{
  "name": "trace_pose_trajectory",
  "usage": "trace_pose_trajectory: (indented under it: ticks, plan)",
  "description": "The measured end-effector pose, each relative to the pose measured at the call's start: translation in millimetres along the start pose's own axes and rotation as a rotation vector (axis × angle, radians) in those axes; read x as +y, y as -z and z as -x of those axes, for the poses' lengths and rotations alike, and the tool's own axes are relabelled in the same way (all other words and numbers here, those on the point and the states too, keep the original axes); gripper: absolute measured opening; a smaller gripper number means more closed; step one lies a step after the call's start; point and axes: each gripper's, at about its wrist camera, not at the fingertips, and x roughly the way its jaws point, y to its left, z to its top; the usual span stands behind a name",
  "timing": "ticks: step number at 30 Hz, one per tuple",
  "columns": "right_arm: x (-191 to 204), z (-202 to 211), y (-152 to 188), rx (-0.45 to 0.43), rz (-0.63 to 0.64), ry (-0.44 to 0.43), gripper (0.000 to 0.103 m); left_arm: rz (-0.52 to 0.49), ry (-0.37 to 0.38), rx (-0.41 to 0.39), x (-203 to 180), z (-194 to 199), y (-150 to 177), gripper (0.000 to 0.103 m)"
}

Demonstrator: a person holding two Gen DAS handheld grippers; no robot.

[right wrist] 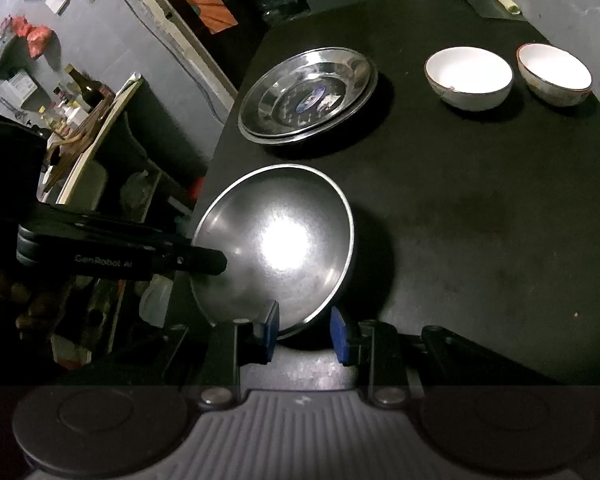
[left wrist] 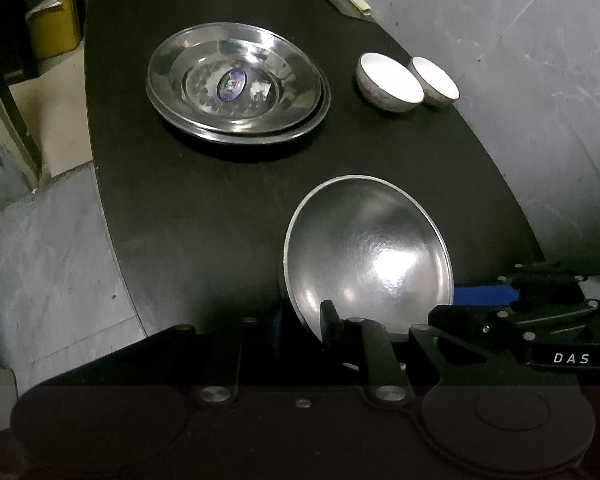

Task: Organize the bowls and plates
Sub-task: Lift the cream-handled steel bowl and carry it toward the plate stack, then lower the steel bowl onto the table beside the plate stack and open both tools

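Dim grey walls close in around the black counter (right wrist: 460, 220) I am working over. My left tool (left wrist: 300, 320) is clamped on the near rim of the steel bowl (left wrist: 368, 248); one finger shows inside the rim, the other is hidden beneath it. That bowl sits tilted at the counter's near edge. My right tool (right wrist: 305, 330) stands apart, its blue pads (right wrist: 270, 326) straddling the same bowl's rim on the side facing me without pressing it, as far as I can tell. Farther out, the steel plates (left wrist: 236, 88) lie nested in one stack, so I judge that part finished. Beyond them, to the right, two white bowls (right wrist: 469, 78) sit side by side, rims almost touching, not stacked. What remains, I reckon, is to place the steel bowl and nest the white pair. A pale roll (left wrist: 356, 0) lies at the far end.
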Motion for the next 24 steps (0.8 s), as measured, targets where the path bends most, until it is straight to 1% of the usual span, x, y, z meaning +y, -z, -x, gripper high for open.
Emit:
trace_pose_trajectory:
  ticks: [11,14,15,17,18,19,20,21,22,24]
  plan:
    - [-2.6,1.4,-1.2,0.011,0.005,-0.022,0.032,0.023,-0.005,0.027,-0.5,-2.3,1.5,0.022]
    - [-4.2,2.1,-1.3,0.009,0.002,-0.023,0.035,0.027,-0.012,0.022,0.0,-1.0,0.8,0.025]
    - [-4.6,2.7,-1.2,0.007,0.000,-0.021,0.037,0.029,-0.016,0.018,0.8,0.0,0.3,0.030]
    - [-7.2,3.6,-0.9,0.002,-0.007,-0.016,0.041,0.038,-0.035,0.009,3.2,2.8,-1.7,0.044]
    - [-8.6,4.6,-0.8,-0.002,-0.011,-0.011,0.042,0.042,-0.047,0.007,4.6,4.2,-3.0,0.049]
    - [-10.2,5.8,-0.6,-0.006,-0.015,-0.007,0.042,0.047,-0.063,0.001,6.5,6.9,-4.6,0.060]
    - [-11.3,7.2,-0.7,-0.009,-0.019,-0.003,0.044,0.054,-0.081,-0.010,8.4,10.3,-6.5,0.071]
    - [-13.1,8.7,-0.8,-0.015,-0.024,0.000,0.051,0.060,-0.096,-0.020,10.6,13.6,-8.8,0.074]
    - [-15.4,10.4,-1.0,-0.021,-0.031,0.004,0.055,0.063,-0.111,-0.029,12.3,17.1,-11.5,0.079]
    - [-18.4,14.2,-2.7,-0.037,-0.038,0.018,0.069,0.054,-0.140,-0.048,13.6,23.5,-18.5,0.081]
